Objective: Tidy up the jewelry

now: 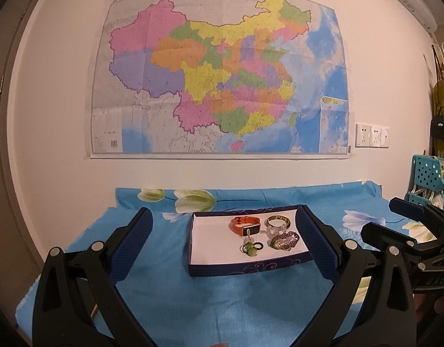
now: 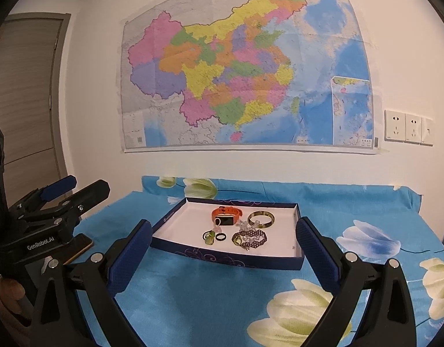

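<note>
Nearest, the left tool and the right tool both hang with fingers spread wide, holding nothing, above the blue flowered cloth on the table. Beyond them the tray holds all the jewelry: orange band, bangle, rings, beaded bracelet. This could be either jewelry awaiting sorting or jewelry just gathered, so no next move is settled.

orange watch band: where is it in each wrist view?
Left wrist view: orange watch band sits in the tray's far half, centre frame, left of the bangle.
Right wrist view: orange watch band near the tray's far wall, centre frame.
Shared landmark: the wall map.
</note>
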Demonstrator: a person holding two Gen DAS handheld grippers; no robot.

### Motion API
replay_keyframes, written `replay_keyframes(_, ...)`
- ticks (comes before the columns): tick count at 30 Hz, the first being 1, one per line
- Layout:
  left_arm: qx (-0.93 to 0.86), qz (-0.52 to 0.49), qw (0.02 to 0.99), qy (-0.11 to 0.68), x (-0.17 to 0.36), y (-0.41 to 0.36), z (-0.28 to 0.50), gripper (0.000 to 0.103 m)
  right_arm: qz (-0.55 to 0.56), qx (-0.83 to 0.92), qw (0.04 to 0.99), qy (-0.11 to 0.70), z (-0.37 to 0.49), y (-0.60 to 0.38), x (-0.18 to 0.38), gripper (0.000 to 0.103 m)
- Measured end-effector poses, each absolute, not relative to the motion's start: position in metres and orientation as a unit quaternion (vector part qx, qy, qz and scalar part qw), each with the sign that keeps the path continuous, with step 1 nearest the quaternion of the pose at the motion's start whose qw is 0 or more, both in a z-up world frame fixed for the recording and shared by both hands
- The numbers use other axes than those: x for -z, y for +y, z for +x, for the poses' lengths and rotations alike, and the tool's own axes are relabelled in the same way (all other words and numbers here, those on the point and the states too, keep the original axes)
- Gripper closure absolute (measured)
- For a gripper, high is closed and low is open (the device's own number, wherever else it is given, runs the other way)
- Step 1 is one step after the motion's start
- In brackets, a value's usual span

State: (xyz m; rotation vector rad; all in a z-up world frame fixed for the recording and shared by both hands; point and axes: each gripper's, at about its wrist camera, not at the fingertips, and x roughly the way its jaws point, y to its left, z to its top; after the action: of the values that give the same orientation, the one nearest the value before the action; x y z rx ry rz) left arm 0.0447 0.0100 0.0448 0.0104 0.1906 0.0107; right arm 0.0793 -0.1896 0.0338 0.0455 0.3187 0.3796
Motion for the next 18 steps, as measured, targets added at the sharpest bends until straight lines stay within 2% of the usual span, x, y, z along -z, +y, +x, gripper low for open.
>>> replay_keyframes(18,-0.008,0.003,0.995,0.104,-0.0407,0.0112,0.0485,0.006,0.023,-0.188,0.969,0.159,0.0794,-0.1903,-0.0329,0.007)
